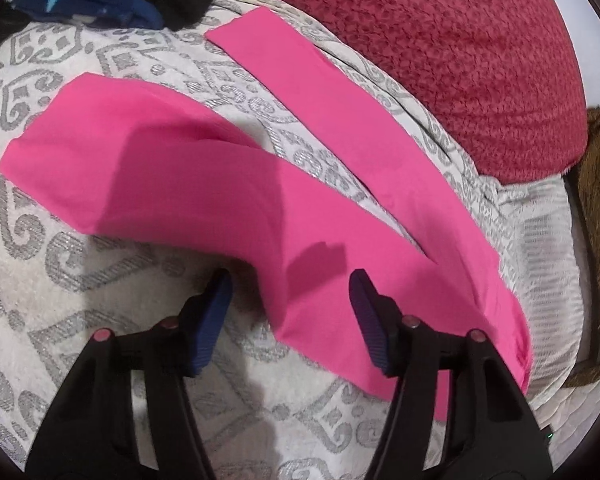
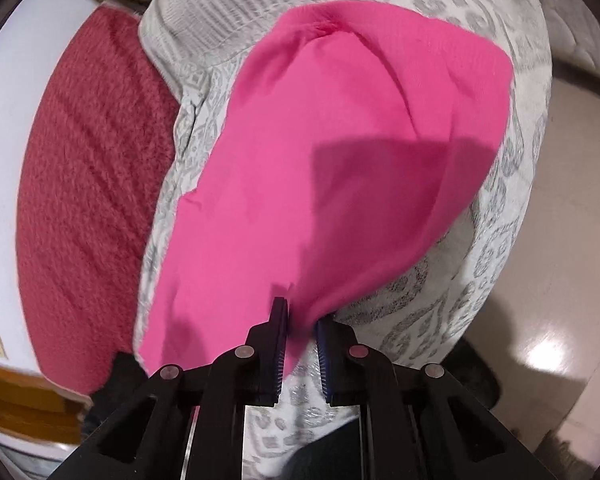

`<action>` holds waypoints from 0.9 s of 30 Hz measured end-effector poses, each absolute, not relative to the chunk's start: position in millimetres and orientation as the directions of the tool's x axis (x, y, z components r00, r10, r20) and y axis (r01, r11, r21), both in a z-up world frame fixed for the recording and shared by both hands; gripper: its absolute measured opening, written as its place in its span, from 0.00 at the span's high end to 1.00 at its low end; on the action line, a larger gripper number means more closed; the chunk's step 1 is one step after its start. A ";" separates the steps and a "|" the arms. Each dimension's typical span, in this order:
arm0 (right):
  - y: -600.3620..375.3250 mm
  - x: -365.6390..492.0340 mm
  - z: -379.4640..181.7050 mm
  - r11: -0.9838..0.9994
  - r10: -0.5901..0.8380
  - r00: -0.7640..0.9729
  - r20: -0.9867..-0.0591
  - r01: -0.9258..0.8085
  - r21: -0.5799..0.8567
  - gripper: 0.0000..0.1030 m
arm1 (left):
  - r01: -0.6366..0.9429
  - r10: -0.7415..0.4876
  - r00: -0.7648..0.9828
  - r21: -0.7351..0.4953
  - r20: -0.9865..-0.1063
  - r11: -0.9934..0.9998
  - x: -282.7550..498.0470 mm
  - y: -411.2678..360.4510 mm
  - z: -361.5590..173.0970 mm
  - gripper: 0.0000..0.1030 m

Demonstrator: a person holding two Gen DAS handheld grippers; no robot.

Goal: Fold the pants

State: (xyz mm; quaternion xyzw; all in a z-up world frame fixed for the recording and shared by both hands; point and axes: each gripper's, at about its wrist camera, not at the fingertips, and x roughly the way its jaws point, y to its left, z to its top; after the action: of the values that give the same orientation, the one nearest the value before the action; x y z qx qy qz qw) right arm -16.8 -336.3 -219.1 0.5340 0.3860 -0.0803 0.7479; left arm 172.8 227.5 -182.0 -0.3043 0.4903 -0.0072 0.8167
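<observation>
Our left gripper (image 1: 290, 284) spread above the pants (image 1: 188, 184); right gripper (image 2: 302, 314) pinches them, fabric running toward 12 o'clock.

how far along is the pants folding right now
Early on. The pink pants lie on the patterned bedspread with both legs splayed apart, so no lengthwise fold is done. In hand: the right gripper pinches an edge of the pants, lifting the cloth. The left gripper is open above the near leg. Left: stack the legs, then fold across.
</observation>
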 end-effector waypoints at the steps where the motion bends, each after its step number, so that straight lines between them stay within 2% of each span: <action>1: -337.1 -16.3 -220.0 0.408 0.294 0.692 -0.659 0.533 0.741 0.87 | -0.296 -0.313 0.524 -0.515 -0.792 0.805 174.1 230.3 -182.4 0.40; 3: -337.3 -12.5 -219.4 0.416 0.287 0.695 -0.659 0.529 0.740 0.87 | -0.310 -0.307 0.533 -0.520 -0.788 0.796 177.0 233.9 -182.9 0.45; 4: -337.1 -12.2 -219.4 0.422 0.284 0.697 -0.659 0.526 0.738 0.88 | -0.319 -0.291 0.534 -0.508 -0.794 0.800 178.4 235.6 -183.0 0.63; 5: -336.5 -10.9 -218.7 0.430 0.279 0.697 -0.660 0.524 0.735 0.90 | -0.328 -0.278 0.526 -0.494 -0.803 0.805 179.7 237.0 -184.3 0.90; 6: -335.5 -10.1 -217.0 0.444 0.271 0.695 -0.666 0.524 0.727 0.95 | -0.340 -0.278 0.511 -0.488 -0.813 0.804 181.1 239.4 -186.4 0.97; 8: -333.6 -11.1 -211.3 0.467 0.258 0.703 -0.663 0.510 0.723 0.96 | -0.350 -0.300 0.516 -0.518 -0.802 0.781 177.9 245.0 -186.1 0.97; 12: -333.0 -19.1 -190.0 0.491 0.244 0.737 -0.630 0.466 0.736 0.96 | -0.333 -0.218 0.557 -0.456 -0.801 0.826 162.4 245.6 -160.1 0.97; 18: -332.0 -21.4 -142.0 0.565 0.190 0.789 -0.584 0.399 0.722 0.96 | -0.315 -0.190 0.607 -0.453 -0.772 0.834 150.6 255.1 -117.1 0.97; 27: -337.9 18.2 -91.1 0.655 0.143 0.821 -0.552 0.340 0.675 0.96 | -0.265 -0.160 0.645 -0.416 -0.747 0.870 183.7 244.1 -63.5 0.97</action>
State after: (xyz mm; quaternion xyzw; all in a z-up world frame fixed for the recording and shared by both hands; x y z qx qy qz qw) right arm 18.2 -337.9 -91.1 0.4112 0.2933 -0.0572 0.8612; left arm 183.7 244.1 -63.5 -0.2531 0.4200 0.0300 0.8710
